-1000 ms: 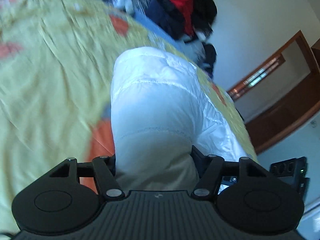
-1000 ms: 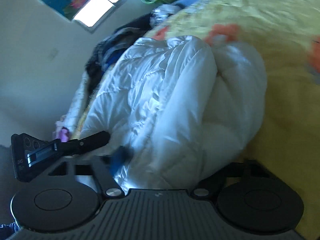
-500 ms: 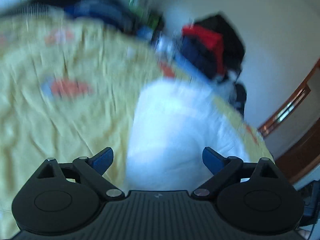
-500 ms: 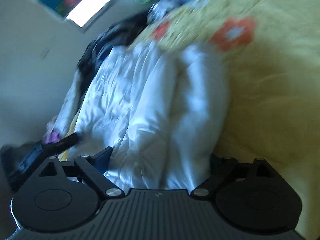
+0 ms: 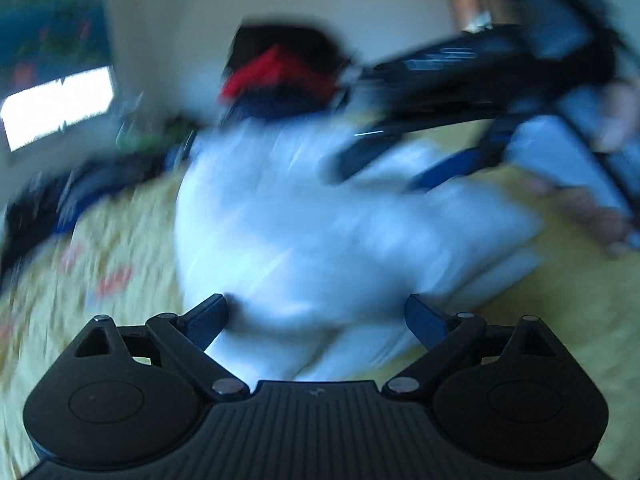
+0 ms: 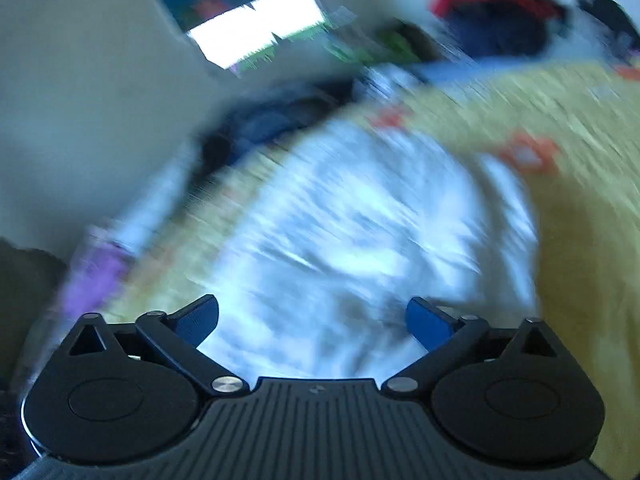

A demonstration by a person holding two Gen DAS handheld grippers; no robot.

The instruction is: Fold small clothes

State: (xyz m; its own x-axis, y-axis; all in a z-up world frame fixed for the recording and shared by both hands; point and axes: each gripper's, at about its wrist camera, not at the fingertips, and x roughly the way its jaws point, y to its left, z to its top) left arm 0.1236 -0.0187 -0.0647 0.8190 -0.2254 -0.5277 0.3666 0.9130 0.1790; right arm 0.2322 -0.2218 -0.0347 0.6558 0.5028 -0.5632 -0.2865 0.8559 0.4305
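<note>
Both tongs, left (image 5: 316, 318) and right (image 6: 312, 318), gape apart over the puffy white jacket (image 5: 320, 232) on the bed (image 6: 580, 240); looks soft, slippery, so pinch a hem.

Black ribbed tongs (image 5: 316, 320), blue fingertips (image 5: 204, 320), silver screws.

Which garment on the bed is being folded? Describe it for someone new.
Find the yellow bedspread with orange flowers. On it lies a puffy white quilted jacket, bundled up. It is the only white, shiny item; the pile of clothes behind is dark and red.
</note>
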